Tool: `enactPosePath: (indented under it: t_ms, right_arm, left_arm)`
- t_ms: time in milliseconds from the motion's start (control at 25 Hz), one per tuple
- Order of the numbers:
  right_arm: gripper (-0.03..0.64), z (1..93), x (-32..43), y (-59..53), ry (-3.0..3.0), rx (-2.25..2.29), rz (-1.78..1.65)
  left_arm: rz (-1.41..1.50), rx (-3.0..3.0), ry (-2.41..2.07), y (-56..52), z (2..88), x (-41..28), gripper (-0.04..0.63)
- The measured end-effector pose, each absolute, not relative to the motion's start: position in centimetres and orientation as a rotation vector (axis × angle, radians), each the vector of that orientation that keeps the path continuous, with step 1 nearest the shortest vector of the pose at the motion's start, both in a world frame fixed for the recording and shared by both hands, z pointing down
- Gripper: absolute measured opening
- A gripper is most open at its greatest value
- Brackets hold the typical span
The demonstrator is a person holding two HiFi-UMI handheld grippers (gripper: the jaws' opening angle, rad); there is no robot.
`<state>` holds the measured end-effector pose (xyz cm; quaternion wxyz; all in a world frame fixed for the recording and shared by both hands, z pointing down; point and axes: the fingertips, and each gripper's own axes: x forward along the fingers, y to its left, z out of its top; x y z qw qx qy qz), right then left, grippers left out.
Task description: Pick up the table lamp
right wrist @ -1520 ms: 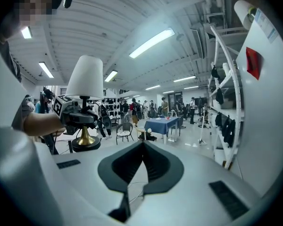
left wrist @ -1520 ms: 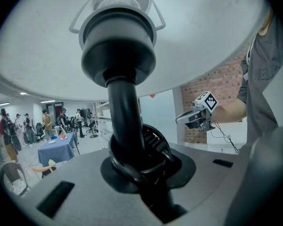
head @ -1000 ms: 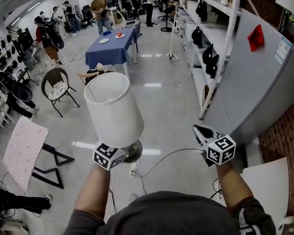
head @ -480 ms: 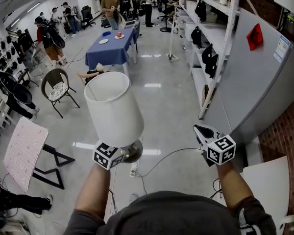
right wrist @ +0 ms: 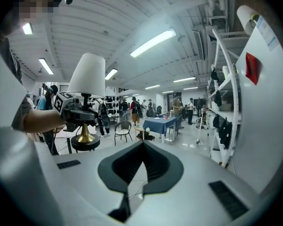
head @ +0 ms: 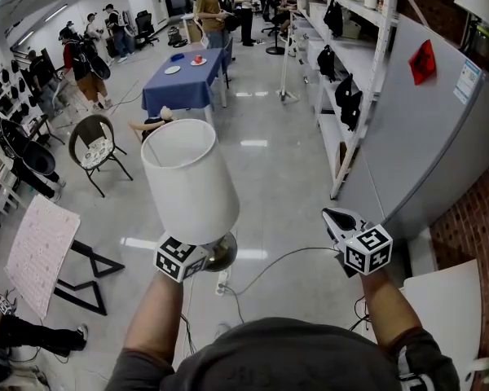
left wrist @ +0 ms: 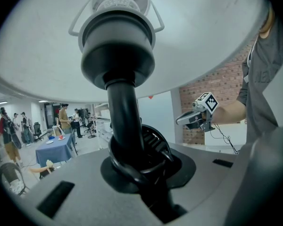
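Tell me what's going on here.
A person holds a gripper in each hand. The left gripper has its jaws clamped on the black stem of the table lamp, below the white shade, and holds the lamp upright in the air, clear of the floor. The right gripper is empty, jaws together, off to the side.

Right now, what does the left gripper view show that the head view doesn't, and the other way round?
Only the left gripper view: the left gripper clamped on the black stem of the table lamp, and the socket inside its shade. Only the head view: the shade's open top and a power strip on the floor. Both: the lamp, the right gripper, jaws together, and the blue table.
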<state>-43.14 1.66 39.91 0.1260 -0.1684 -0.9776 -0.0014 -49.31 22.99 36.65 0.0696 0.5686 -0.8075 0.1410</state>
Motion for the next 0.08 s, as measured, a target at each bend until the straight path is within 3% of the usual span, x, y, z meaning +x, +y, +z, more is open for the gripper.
enactPosePath:
  t_ms: [80]
  right_arm:
    - [-0.008, 39.90, -43.11, 1.68, -2.846, -0.492, -0.005]
  left_arm:
    - [0.424, 1.711, -2.428, 23.01, 36.68, -49.28, 0.071]
